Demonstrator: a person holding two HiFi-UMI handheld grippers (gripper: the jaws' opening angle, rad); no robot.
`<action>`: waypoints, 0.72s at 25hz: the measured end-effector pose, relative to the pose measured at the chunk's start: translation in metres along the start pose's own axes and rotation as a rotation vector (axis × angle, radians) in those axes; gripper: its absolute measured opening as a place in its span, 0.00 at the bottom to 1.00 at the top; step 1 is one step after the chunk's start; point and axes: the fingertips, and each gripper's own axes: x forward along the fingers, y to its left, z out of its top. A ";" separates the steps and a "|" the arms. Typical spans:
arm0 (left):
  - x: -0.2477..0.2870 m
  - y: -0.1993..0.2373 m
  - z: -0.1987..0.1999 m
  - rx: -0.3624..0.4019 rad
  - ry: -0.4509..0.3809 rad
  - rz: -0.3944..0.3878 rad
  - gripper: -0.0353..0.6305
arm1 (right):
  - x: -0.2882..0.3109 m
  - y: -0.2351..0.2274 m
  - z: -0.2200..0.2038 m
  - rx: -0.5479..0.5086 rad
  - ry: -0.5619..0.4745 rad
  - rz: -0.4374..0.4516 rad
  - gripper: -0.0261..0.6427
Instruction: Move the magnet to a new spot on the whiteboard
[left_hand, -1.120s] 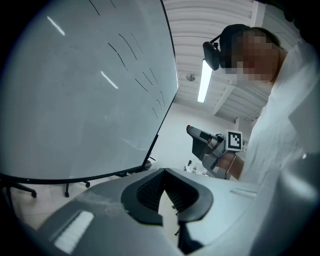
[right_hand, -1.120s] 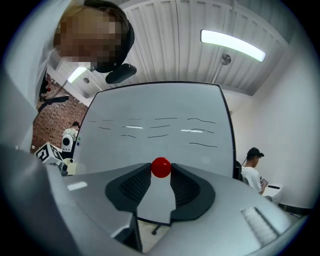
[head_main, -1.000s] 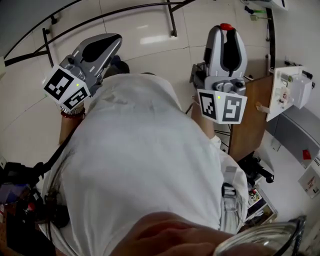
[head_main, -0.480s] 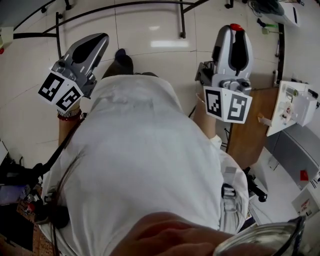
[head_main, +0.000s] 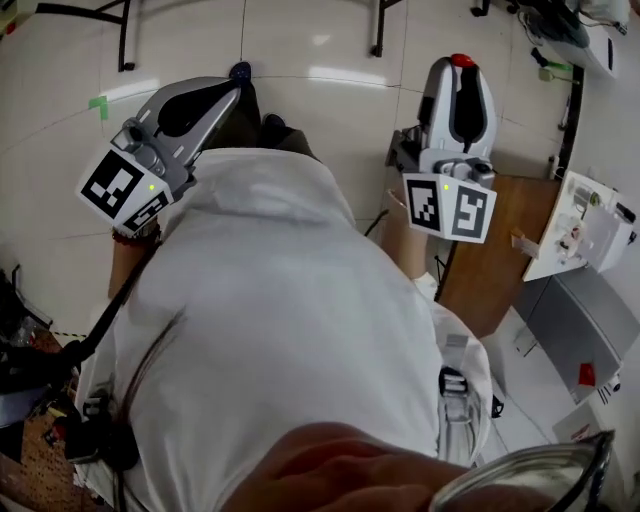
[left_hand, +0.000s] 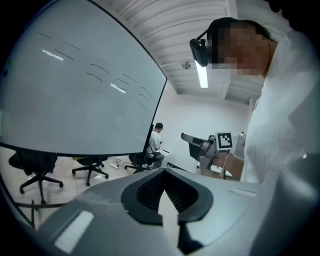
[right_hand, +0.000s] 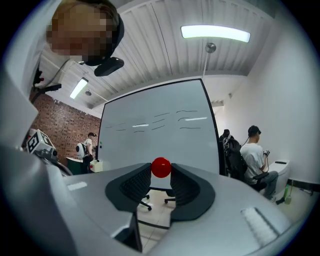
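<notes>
Head view looks steeply down; both gripper views share the whiteboard (right_hand: 155, 125)

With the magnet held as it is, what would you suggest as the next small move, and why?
Probably ease the right gripper forward toward the whiteboard: the magnet is clamped at its jaw tips, and the whiteboard stands ahead, apart from it.

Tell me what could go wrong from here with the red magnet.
1. The round red magnet is pinched only at the very tips of the right gripper, so it might slip out on the way.
2. The white whiteboard is not yet reached. A seated person is beside its right edge, so a dropped magnet could roll towards them.
</notes>
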 end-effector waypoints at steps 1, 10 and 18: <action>-0.004 -0.006 -0.004 -0.007 0.002 0.026 0.05 | -0.006 0.003 -0.005 0.017 0.008 0.020 0.23; -0.066 -0.031 -0.005 -0.060 -0.108 0.053 0.05 | -0.030 0.067 0.017 0.000 -0.043 0.125 0.23; -0.098 -0.041 0.012 -0.065 -0.183 -0.047 0.05 | -0.059 0.077 0.044 -0.054 -0.076 -0.008 0.23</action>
